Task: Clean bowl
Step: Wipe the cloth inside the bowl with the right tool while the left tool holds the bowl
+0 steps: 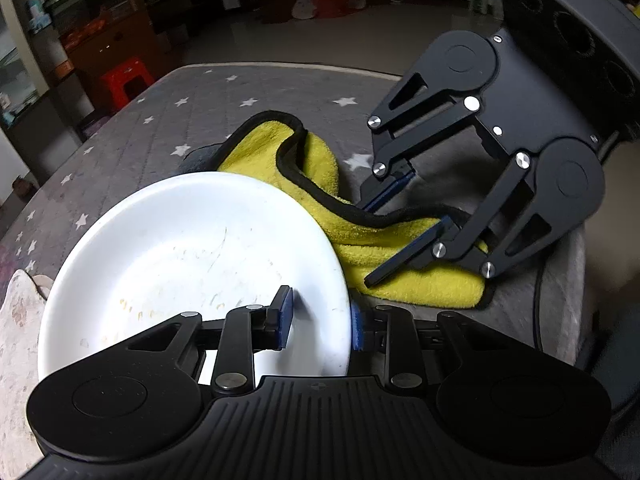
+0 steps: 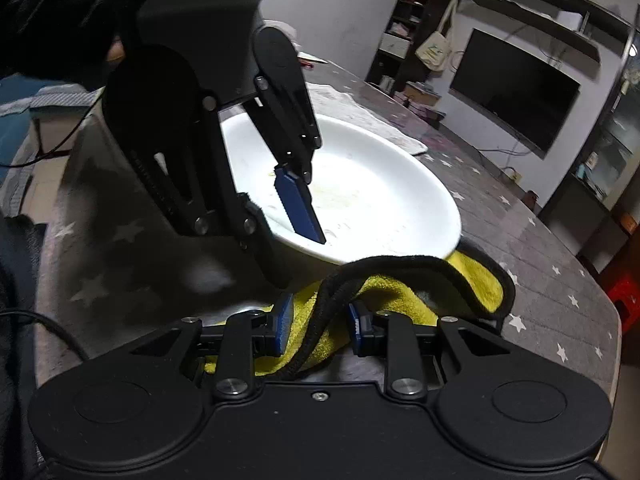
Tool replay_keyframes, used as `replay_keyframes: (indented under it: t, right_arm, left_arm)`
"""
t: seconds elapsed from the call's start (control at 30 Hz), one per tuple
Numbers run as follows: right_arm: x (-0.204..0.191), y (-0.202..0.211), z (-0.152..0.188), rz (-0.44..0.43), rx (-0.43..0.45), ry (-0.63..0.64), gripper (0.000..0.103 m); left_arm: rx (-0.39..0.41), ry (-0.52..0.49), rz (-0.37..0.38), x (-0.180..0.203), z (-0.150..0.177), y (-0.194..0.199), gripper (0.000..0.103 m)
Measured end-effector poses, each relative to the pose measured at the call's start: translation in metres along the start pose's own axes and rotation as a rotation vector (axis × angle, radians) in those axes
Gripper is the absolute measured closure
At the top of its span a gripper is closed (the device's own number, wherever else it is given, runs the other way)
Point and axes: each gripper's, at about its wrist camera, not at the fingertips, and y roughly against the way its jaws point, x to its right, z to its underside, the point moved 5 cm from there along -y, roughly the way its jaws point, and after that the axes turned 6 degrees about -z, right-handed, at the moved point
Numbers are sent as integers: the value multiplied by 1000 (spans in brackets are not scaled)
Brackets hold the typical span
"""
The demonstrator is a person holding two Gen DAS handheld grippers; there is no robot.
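Left gripper: your 2 pads clamp the bowl rim, 1 inside, 1 outside | Right gripper: clenched on the cloth | Bowl: on the star-print cover, stained inside, touching the cloth on its right.

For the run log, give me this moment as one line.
left gripper: shut on white bowl rim | right gripper: shut on yellow cloth beside bowl | bowl: smears inside, not yet wiped
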Motion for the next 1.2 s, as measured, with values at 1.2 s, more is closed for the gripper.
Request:
replay_keyframes:
  t: [1.2]
  right_arm:
    - [43,-27,-5,67,8,-47,72]
  left_arm:
    - [-30,94,3,-4,-27,-10,71]
